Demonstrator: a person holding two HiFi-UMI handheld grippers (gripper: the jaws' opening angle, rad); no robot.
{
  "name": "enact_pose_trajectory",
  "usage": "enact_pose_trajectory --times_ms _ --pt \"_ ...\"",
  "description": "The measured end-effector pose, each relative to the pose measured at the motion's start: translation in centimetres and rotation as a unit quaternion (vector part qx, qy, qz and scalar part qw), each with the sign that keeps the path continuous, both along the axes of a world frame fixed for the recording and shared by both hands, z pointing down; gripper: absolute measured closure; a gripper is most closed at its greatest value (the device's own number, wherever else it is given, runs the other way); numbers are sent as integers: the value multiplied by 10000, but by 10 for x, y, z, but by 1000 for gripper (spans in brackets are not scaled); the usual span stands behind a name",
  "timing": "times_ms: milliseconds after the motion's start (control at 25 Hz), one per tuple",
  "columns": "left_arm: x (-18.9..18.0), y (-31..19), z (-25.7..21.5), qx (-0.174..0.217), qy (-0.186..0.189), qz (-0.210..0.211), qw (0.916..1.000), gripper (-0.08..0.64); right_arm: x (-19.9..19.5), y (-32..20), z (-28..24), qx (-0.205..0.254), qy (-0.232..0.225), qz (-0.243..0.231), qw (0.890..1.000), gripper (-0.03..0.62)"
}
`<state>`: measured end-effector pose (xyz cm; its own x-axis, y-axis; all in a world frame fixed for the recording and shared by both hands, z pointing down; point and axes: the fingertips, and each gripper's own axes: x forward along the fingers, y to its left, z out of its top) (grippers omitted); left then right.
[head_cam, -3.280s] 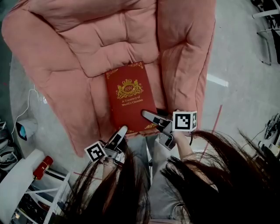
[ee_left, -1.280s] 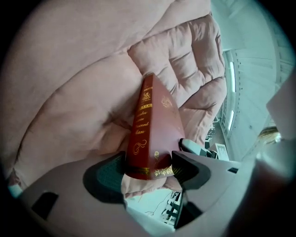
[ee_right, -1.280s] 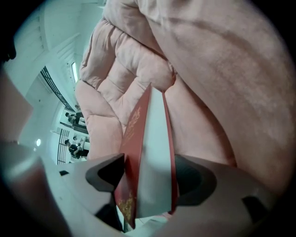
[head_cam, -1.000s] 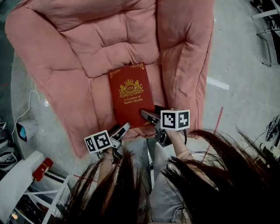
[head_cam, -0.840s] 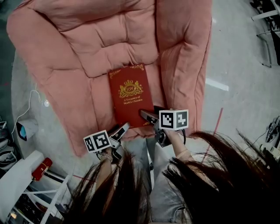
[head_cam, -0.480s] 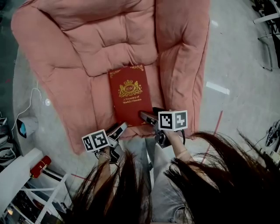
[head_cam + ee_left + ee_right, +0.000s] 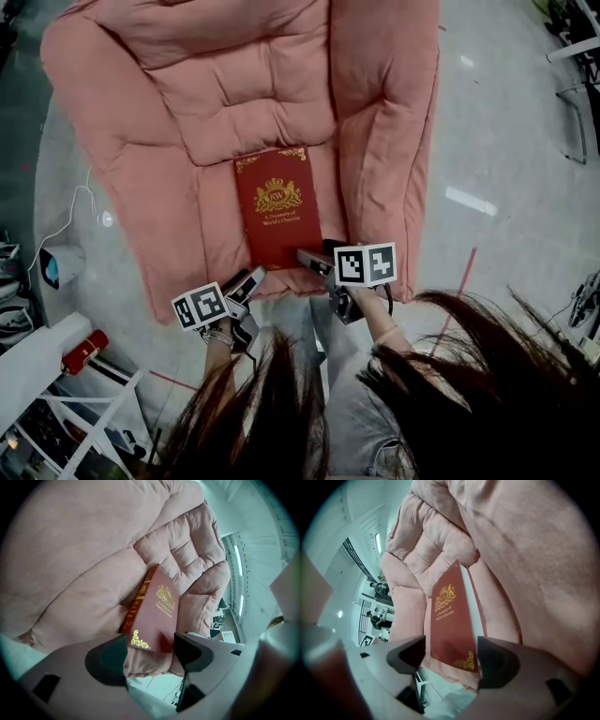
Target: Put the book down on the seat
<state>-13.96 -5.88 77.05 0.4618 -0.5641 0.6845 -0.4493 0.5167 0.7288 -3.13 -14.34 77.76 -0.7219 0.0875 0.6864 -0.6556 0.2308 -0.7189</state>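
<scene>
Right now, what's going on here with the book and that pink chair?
A person holds a gripper in each hand over a pink cushioned chair. A red book lies flat on the seat, cover up. The left gripper and the right gripper sit at the book's near edge with their jaws apart, and neither is clamped on it. The book looks already put down.

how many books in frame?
1. The red hardback book with gold crest lies flat on the pink cushioned armchair's seat, near its front edge. No other shows; cushions could hide some.
</scene>
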Motion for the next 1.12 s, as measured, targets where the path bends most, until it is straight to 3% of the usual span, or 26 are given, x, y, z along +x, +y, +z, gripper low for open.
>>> enact_pose_trajectory --times_ms 280,640,1000,1120 --pt "19 6 -13 7 -5 -220 9998 258 10 10 -10 1 -105 -185 9998 259" --pt "32 18 -33 -93 -367 -429 9984 364 14 18 -25 186 -140 -516 9984 261" --pt "38 30 -56 -241 -591 -589 9962 471 30 26 -47 467 131 -452 9978 413" --pt "39 33 -65 -175 -574 -519 9968 485 29 26 -58 621 156 -334 9974 433"
